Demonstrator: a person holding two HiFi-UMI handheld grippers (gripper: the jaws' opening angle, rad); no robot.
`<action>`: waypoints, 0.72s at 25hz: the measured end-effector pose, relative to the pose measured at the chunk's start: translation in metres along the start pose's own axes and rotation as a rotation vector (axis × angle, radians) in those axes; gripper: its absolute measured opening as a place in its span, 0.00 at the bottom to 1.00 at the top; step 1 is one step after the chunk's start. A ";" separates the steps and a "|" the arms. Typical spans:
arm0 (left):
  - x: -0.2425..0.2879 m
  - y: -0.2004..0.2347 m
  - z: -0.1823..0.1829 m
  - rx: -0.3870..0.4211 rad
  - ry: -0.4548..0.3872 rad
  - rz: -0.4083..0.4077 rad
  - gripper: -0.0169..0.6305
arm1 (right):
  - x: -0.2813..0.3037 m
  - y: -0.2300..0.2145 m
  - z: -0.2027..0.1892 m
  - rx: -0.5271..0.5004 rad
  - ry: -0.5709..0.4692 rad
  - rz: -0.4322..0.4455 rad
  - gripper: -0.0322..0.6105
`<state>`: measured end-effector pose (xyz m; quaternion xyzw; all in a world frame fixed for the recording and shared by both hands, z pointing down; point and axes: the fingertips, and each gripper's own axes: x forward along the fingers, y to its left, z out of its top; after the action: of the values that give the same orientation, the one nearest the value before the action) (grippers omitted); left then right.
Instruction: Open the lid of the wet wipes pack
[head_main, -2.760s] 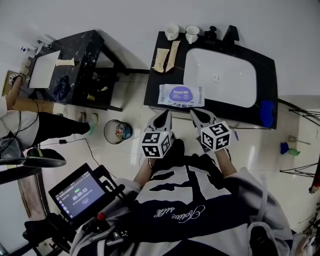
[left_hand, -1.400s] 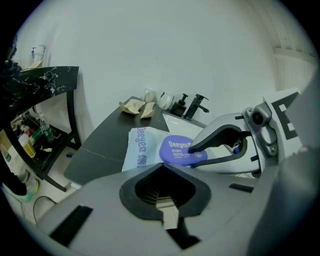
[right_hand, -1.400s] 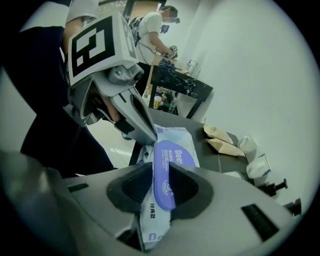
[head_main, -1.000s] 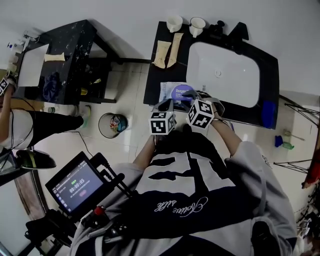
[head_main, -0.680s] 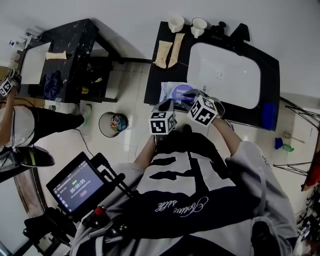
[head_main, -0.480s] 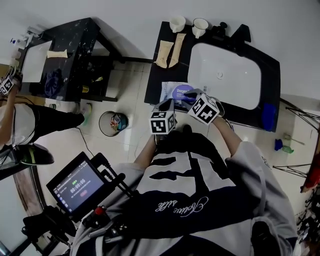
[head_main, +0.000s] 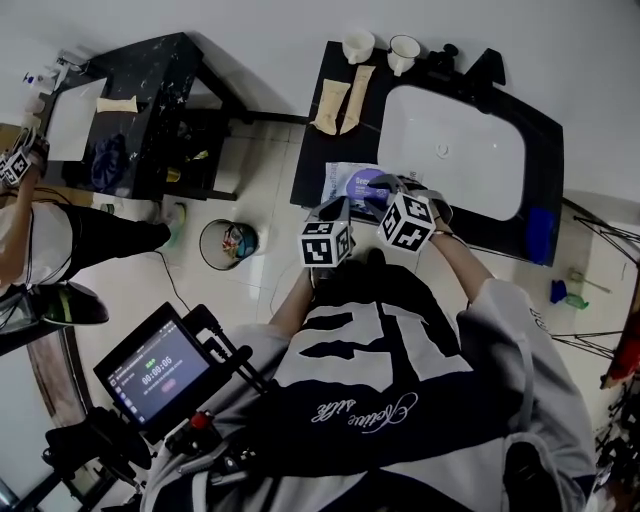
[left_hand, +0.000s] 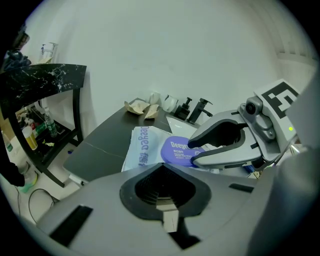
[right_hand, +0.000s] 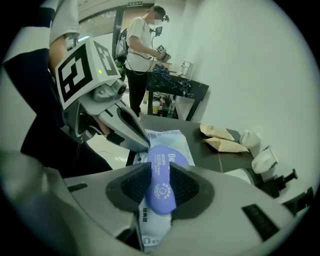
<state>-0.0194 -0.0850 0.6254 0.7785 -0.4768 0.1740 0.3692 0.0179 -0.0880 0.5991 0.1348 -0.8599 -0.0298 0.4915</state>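
1. Item: wet wipes pack (head_main: 336, 186), lying flat on the black counter (head_main: 312, 140), just beside the white basin (head_main: 460, 150) and near the counter's front edge.
2. Fitting: oval purple lid (right_hand: 161, 182), sitting on the pack's top face. It is looking shut or barely raised (no view is settling which).
3. Right gripper (left_hand: 194, 153): its jaws are standing spread and have just been opening, with the lid's rim lying between them. The pads are flanking the lid closely but appear not to be clamping it.
4. Left gripper (left_hand: 161, 167): its jaws are pressing together on nothing. The tip is hovering over the pack's near edge, just beside the lid (touching or not, I cannot tell).
5. Handling, judged: the pack is likely behaving as a light, soft film pouch, sagging and sliding on the smooth counter if pulled. The lid is probably stiff plastic, hinging at one end and snapping shut at the other.
6. Where to take hold, judged: the lid's free lip, opposite its hinge, is offering the best purchase (a thin pinch, top and underside). The soft film beside the lid is wanting pressing down, since so light a pack is otherwise likely to be rising with the lid.
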 end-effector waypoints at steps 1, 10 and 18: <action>0.000 0.000 0.000 -0.001 0.000 -0.001 0.02 | 0.000 0.000 0.000 -0.008 0.003 -0.003 0.22; -0.001 -0.001 0.000 -0.006 -0.003 -0.002 0.02 | 0.006 0.009 0.001 -0.066 0.037 0.018 0.24; -0.002 0.000 0.000 -0.008 -0.007 0.007 0.02 | 0.012 0.011 0.000 -0.128 0.049 0.000 0.23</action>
<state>-0.0203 -0.0836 0.6243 0.7761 -0.4814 0.1706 0.3698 0.0097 -0.0809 0.6107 0.1038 -0.8439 -0.0817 0.5199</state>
